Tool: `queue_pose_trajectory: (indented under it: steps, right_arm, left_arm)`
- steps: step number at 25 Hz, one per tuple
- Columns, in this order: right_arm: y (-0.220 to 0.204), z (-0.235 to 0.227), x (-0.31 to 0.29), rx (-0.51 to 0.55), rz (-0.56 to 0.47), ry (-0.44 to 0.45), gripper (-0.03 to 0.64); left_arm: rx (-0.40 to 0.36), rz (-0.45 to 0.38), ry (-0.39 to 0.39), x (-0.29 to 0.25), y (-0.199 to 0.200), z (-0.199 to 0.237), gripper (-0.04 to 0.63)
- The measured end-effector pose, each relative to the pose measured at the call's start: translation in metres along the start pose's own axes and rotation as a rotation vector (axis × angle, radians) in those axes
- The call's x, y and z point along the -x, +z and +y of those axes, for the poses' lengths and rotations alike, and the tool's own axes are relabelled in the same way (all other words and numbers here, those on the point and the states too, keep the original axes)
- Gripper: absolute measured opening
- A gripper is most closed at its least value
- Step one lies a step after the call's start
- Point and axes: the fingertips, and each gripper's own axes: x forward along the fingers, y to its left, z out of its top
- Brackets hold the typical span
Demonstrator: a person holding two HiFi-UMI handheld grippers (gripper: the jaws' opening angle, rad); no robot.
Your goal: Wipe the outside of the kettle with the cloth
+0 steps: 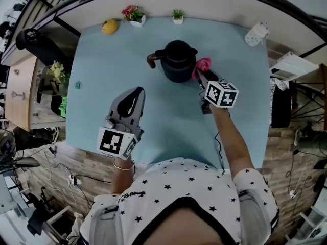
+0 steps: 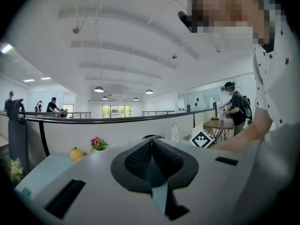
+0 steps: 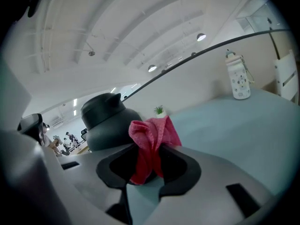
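Black kettle (image 1: 178,61) stands upright on the pale blue table (image 1: 102,86), its brown handle on the side toward the left gripper (image 1: 137,93). Pink cloth (image 1: 203,65) sits at the kettle's opposite flank, bunched and clamped in the right gripper (image 1: 200,75). The jaws close narrowly on the cloth's fold, and its loose end stands up above the jaw tips. From the head view the cloth appears to touch the kettle's wall, though the contact line itself is not clear.

The left gripper hangs over bare table, nearer the person than the kettle and well apart from it. Its jaws are pressed together with nothing between them.

Beyond the kettle, along the far table edge, are a yellow fruit (image 1: 109,26), a pot of pink flowers (image 1: 134,15) and a small green plant (image 1: 178,17). A white bottle (image 1: 256,33) stands beyond the kettle toward the right gripper's side, well apart from it.
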Motion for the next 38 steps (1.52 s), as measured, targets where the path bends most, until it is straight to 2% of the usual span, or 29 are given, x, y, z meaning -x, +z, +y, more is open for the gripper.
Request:
queue_pose_trajectory:
  steps: [12, 19, 24, 29, 34, 38]
  right_arm:
    - [-0.042, -0.025, -0.023, -0.013, 0.141, -0.043, 0.121]
    - [-0.051, -0.029, -0.027, 0.032, 0.159, -0.063, 0.121]
    - [-0.041, -0.03, -0.016, -0.025, 0.125, -0.063, 0.127]
    - [-0.001, -0.005, 0.011, 0.064, 0.025, -0.049, 0.127]
    - [0.046, 0.042, 0.041, 0.131, -0.116, 0.014, 0.127]
    - [0.067, 0.077, 0.054, 0.237, -0.174, 0.057, 0.127]
  left_arm:
    - [0.012, 0.029, 0.009, -0.006, -0.01, 0.007, 0.032]
    - [0.01, 0.026, 0.019, -0.001, -0.01, 0.008, 0.032]
    - [-0.001, 0.009, 0.023, 0.007, -0.004, 0.006, 0.032]
    - [-0.013, -0.01, 0.026, 0.02, 0.002, 0.003, 0.032]
    - [-0.023, -0.038, 0.018, 0.03, 0.012, -0.004, 0.032]
    - [-0.029, -0.06, 0.019, 0.04, 0.017, -0.009, 0.032]
